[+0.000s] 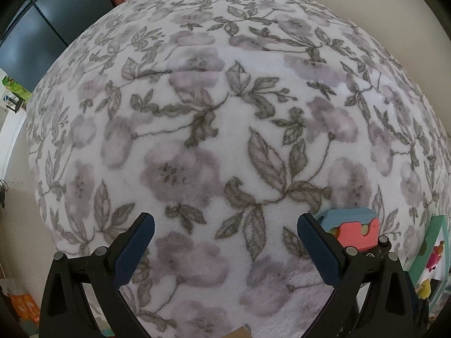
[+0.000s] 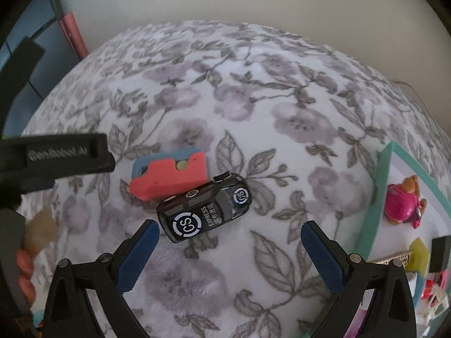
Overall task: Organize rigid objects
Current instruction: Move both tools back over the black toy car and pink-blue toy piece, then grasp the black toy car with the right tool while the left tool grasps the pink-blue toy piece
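Observation:
A black toy car (image 2: 204,210) with white "CS EXPRESS" markings lies on the floral blanket (image 2: 253,107), just ahead of my right gripper (image 2: 229,232), which is open and empty. A red and blue foam block (image 2: 169,173) touches the car's far left side. In the left wrist view the same foam block (image 1: 356,226) peeks out behind my right-hand finger (image 1: 318,242). My left gripper (image 1: 225,225) stands open over bare blanket, holding nothing. The body of the left gripper (image 2: 56,155) shows at the left edge of the right wrist view.
A teal-rimmed tray (image 2: 384,186) at the right holds a pink toy figure (image 2: 401,201), a yellow block (image 2: 420,255) and other small toys; its rim (image 1: 432,242) also shows in the left wrist view. A pale wall lies beyond the blanket. A hand (image 2: 24,267) grips the left handle.

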`<action>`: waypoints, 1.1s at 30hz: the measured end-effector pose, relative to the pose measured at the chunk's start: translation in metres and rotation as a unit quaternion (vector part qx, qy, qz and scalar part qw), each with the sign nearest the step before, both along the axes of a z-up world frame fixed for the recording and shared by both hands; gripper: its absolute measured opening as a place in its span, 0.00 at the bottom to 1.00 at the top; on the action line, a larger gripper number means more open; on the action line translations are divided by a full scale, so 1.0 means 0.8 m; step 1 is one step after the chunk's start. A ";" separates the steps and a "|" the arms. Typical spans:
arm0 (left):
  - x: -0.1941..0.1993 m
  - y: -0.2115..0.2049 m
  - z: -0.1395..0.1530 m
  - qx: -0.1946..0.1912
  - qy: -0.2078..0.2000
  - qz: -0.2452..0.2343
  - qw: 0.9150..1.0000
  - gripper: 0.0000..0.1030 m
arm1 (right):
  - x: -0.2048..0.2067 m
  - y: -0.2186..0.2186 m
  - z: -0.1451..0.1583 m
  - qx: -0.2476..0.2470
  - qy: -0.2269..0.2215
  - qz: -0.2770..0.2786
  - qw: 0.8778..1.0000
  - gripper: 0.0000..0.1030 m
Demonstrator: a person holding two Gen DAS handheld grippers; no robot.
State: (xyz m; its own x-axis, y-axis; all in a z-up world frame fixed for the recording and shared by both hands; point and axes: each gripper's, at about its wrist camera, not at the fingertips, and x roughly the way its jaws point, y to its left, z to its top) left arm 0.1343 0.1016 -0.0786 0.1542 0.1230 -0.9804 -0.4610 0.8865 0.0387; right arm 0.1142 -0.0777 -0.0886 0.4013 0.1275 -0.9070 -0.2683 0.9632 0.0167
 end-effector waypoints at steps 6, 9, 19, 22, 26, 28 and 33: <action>0.003 0.006 -0.004 -0.006 -0.003 -0.006 1.000 0.98 | 0.010 -0.003 -0.006 -0.005 -0.008 -0.001 1.000 0.99; 0.008 0.000 -0.006 -0.009 -0.004 -0.015 1.000 0.98 | 0.018 -0.011 -0.011 -0.012 -0.009 -0.015 1.000 0.99; 0.025 -0.023 -0.007 -0.030 -0.012 -0.040 0.999 0.98 | 0.035 -0.033 -0.015 0.007 -0.011 -0.041 0.999 0.99; 0.030 -0.034 -0.006 -0.032 -0.015 -0.049 0.998 0.98 | 0.040 -0.033 -0.016 0.010 -0.015 -0.039 0.999 0.99; 0.038 -0.048 -0.007 -0.059 -0.023 -0.045 0.997 0.98 | 0.044 -0.032 -0.017 0.006 -0.024 -0.030 0.999 0.99; 0.040 -0.052 -0.005 -0.064 -0.025 -0.043 0.997 0.98 | 0.045 -0.030 -0.017 0.006 -0.025 -0.027 0.999 0.97; 0.044 -0.057 -0.002 -0.061 -0.028 -0.045 0.997 0.98 | 0.046 -0.028 -0.016 0.005 -0.030 -0.020 0.999 0.86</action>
State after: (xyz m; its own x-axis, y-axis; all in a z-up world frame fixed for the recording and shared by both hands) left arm 0.1695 0.0562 -0.0800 0.2141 -0.0132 -0.9767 -0.3781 0.9209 -0.0953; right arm 0.1513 -0.0998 -0.1017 0.4597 0.1181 -0.8802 -0.2297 0.9732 0.0106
